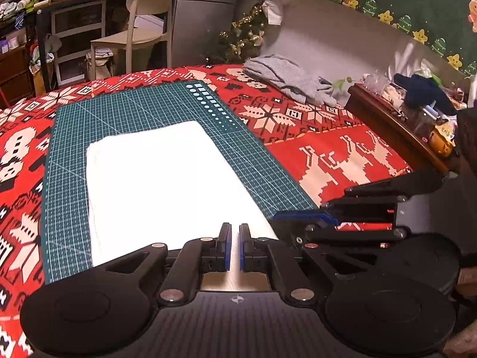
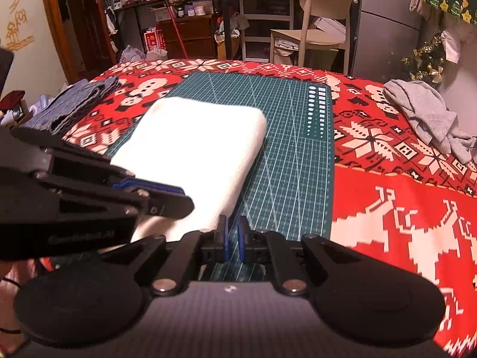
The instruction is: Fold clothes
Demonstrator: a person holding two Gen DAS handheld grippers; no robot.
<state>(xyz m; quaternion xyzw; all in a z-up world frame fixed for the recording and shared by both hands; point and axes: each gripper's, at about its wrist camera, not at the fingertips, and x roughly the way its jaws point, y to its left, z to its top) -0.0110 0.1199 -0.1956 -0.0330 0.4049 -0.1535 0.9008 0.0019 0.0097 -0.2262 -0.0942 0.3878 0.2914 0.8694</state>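
A white garment (image 1: 164, 179) (image 2: 196, 143) lies folded into a thick rectangle on the green cutting mat (image 1: 134, 104) (image 2: 286, 149). My left gripper (image 1: 235, 238) hovers over the garment's near end with its blue pads almost together. Only white cloth shows below the slit, and I see nothing pinched. In the right wrist view the left gripper (image 2: 179, 197) reaches in from the left above the cloth. My right gripper (image 2: 233, 232) is shut just off the garment's near right corner, with mat showing through the narrow gap. In the left wrist view the right gripper (image 1: 298, 217) sits at the cloth's right edge.
A red patterned blanket (image 1: 342, 155) (image 2: 402, 208) covers the surface under the mat. A crumpled grey garment (image 1: 286, 80) (image 2: 423, 113) lies at the far right, and folded blue-grey clothes (image 2: 74, 104) at the far left. A cluttered wooden shelf (image 1: 393, 125) borders the right side. A chair (image 2: 322, 24) stands beyond.
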